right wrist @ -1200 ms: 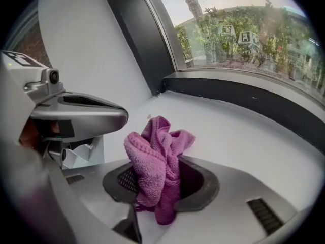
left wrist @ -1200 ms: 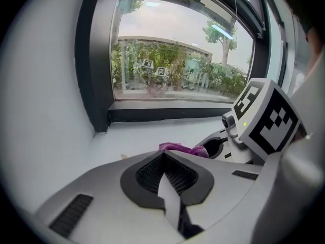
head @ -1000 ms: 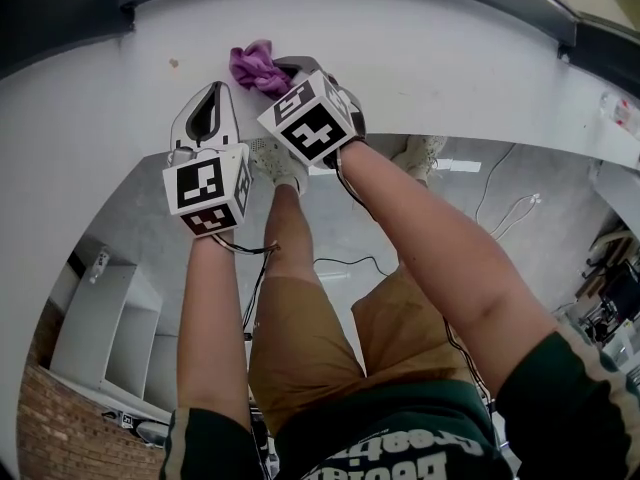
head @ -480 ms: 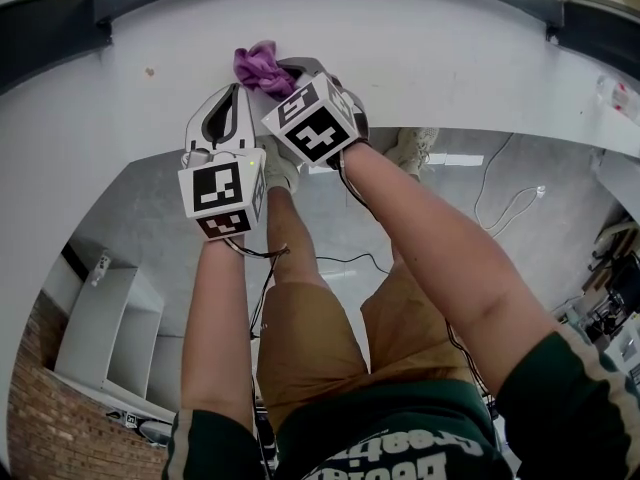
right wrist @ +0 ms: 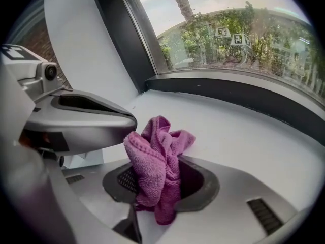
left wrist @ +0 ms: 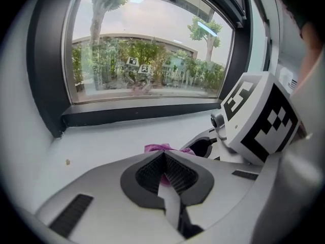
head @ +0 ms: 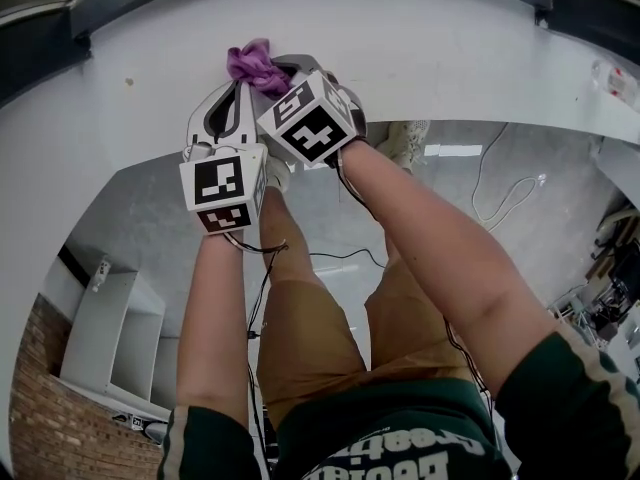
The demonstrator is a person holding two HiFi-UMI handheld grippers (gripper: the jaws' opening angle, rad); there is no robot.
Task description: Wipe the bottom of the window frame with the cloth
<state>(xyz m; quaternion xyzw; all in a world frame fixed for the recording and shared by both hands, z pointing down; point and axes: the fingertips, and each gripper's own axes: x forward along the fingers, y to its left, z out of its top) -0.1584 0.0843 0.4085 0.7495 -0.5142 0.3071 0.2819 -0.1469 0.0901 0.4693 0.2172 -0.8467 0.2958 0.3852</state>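
Looking down from the head view: both grippers are held side by side over the white sill (head: 420,48), the left gripper (head: 236,89) just beside the right gripper (head: 284,68), their bodies close enough that contact cannot be ruled out.

Right gripper: jaws clamped on the purple cloth (right wrist: 155,161). The cloth is bunched into a crumpled wad, part of it pinched between the pads and the rest sticking out past the fingertips. It sits above the sill, apart from the dark bottom rail of the window frame (right wrist: 244,98). Whether the wad presses on the sill surface cannot be told from any view.

Left gripper: jaws together at the tips, nothing between them. A sliver of purple shows beyond the tips and through the opening behind them (the cloth in the other gripper, seen past the jaws).

The right gripper's marker cube (left wrist: 259,121) fills the right side of the left gripper view.

Sill: one small brownish speck (left wrist: 67,161) to the left of the grippers, near the corner where the frame turns upward.

Window glass (left wrist: 147,50) shows trees and a low building outside.

Below the sill edge: grey floor (head: 150,218), a white cable (head: 490,183), a white shelf unit (head: 110,328).
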